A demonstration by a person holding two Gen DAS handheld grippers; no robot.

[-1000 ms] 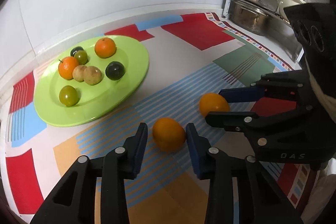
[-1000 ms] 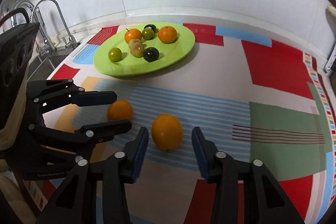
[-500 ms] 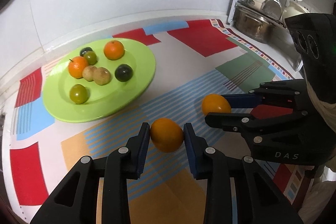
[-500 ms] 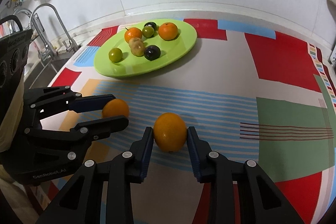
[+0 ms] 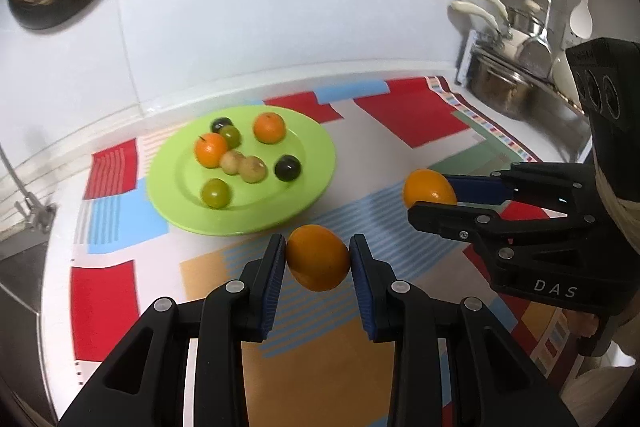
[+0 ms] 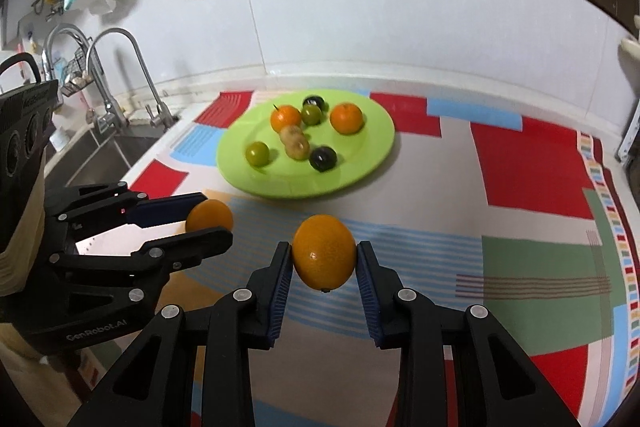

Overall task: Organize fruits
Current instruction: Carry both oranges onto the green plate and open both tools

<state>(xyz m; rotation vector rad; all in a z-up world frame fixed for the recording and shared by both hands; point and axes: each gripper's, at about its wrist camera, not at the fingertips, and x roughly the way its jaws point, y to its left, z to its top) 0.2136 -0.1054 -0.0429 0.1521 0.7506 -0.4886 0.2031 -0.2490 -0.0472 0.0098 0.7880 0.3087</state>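
Both tools tilt downward, each clamping an orange (image 5: 318,257) above the mat.

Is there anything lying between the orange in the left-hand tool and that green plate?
Nothing: in the left wrist view, only bare patterned cloth shows between the held orange and the green plate.

Lime-green plate (image 6: 372,163), orange fruit (image 6: 324,257), red-blue-green patchwork striped cloth (image 6: 528,167).

Fruits (image 5: 240,163) on plate (image 5: 316,155) — behind grippers
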